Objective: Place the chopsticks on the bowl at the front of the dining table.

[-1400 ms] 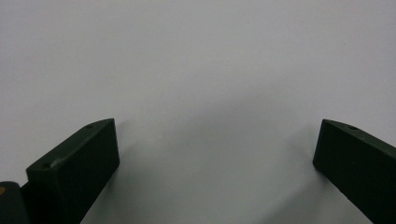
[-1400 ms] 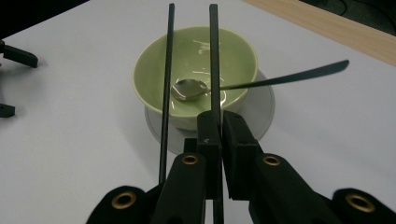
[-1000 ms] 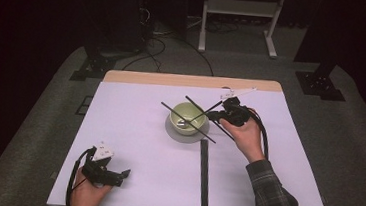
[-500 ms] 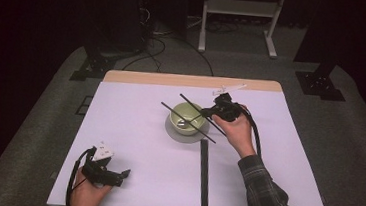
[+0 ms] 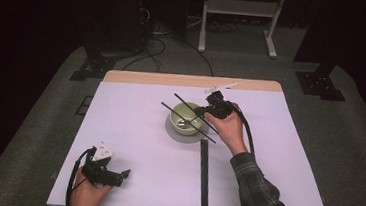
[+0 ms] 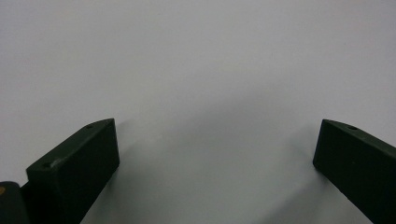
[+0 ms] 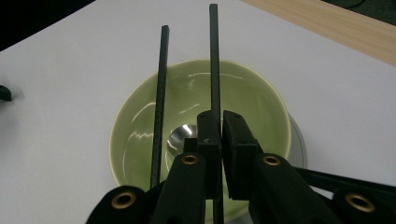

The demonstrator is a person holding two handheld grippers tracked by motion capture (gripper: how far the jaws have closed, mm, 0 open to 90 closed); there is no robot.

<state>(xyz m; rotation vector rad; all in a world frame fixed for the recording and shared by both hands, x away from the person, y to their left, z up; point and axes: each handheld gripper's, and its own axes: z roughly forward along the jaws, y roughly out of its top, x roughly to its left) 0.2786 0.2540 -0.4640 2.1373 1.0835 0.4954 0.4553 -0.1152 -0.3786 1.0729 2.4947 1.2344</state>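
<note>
A pale green bowl (image 5: 185, 114) stands on a grey saucer (image 5: 186, 135) in the middle of the white table. One black chopstick (image 5: 203, 133) lies across the bowl's rim. My right gripper (image 5: 202, 111) is over the bowl's right edge, shut on a second black chopstick (image 5: 183, 101) that reaches out over the bowl. In the right gripper view that gripper (image 7: 217, 125) pinches this chopstick (image 7: 213, 56), the other chopstick (image 7: 160, 93) runs almost parallel on its left, and the bowl (image 7: 252, 100) holds a shiny metal spoon head (image 7: 181, 135). My left gripper (image 5: 124, 174) rests open near the front left edge, nothing between its jaws (image 6: 217, 140).
A long black strip (image 5: 204, 177) lies on the table (image 5: 133, 129) in front of the bowl, pointing at the front edge. A wooden border (image 5: 173, 79) runs along the far edge. Dark stands and cables sit on the floor beyond.
My right gripper has carried its chopstick left and nearer over the bowl, turning it from crossing the resting chopstick to nearly parallel with it. The left gripper has stayed put.
</note>
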